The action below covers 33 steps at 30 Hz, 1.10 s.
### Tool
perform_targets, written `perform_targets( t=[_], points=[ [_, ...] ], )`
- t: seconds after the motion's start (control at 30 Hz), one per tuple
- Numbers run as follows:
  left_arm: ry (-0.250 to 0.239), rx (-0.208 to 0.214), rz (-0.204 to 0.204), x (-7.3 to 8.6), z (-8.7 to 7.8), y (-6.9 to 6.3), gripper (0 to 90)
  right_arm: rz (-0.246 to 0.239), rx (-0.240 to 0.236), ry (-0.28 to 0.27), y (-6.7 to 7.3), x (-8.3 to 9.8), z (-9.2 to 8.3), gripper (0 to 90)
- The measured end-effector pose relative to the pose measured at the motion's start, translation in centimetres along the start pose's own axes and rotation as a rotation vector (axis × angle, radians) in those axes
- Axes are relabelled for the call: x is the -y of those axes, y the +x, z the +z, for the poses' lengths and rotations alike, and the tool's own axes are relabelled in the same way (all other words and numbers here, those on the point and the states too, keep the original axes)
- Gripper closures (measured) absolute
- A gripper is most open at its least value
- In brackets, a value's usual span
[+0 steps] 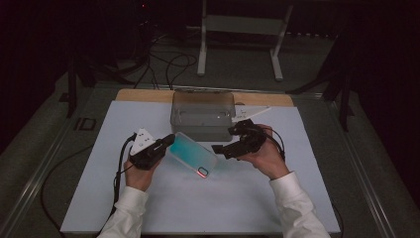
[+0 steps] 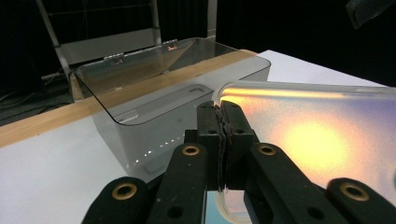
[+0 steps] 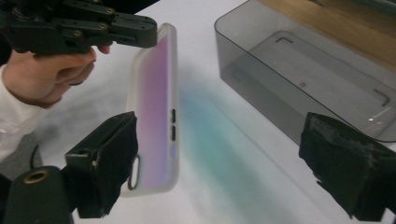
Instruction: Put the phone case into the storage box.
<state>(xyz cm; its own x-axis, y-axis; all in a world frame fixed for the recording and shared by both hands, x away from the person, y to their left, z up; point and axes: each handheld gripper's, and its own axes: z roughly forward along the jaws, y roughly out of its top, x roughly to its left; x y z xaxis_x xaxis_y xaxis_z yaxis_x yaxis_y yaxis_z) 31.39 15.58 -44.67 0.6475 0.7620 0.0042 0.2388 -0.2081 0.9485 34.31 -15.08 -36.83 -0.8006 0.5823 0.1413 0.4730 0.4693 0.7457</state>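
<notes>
Phone cases: one, translucent, teal to pink (image 1: 193, 154)
Clear plastic boxes: one, smoky grey (image 1: 202, 115)
Grippers: two, left gripper (image 1: 169, 140) and right gripper (image 1: 224, 140)
Hands: two, left hand (image 1: 139, 174) and right hand (image 1: 268, 157)
White sleeves: two
White mats: one (image 1: 198, 198)
Cables on the floor: several, too tangled to count (image 1: 168, 64)
Metal stands: one (image 1: 241, 25)

Right gripper (image 3: 219, 172) jaws spread wide, left gripper (image 3: 152, 35) pinching iridescent phone case (image 3: 156, 107), grey box (image 3: 317, 70) beside
</notes>
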Motion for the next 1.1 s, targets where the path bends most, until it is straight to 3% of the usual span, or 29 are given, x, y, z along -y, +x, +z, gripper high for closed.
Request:
perform_targets(
  t=[0.47, 0.77, 0.93, 1.1],
  points=[
    [-0.013, 0.008, 0.025, -0.2, -0.2, -0.3, 88.9, -0.026, -0.04, 0.082, 0.2, -1.2, 1.7, 17.4],
    [-0.021, 0.014, 0.038, -0.4, -0.4, -0.4, 88.9, -0.018, -0.112, 0.137, 0.3, -1.5, 3.0, 27.6],
    [-0.024, 0.021, 0.043, -0.5, -0.4, -0.5, 88.9, -0.014, -0.133, 0.146, 0.4, -1.9, 3.4, 36.7],
    [-0.026, 0.026, 0.048, -0.5, -0.3, -0.7, 88.9, -0.001, -0.149, 0.155, 0.5, -2.4, 3.8, 38.3]
  ],
)
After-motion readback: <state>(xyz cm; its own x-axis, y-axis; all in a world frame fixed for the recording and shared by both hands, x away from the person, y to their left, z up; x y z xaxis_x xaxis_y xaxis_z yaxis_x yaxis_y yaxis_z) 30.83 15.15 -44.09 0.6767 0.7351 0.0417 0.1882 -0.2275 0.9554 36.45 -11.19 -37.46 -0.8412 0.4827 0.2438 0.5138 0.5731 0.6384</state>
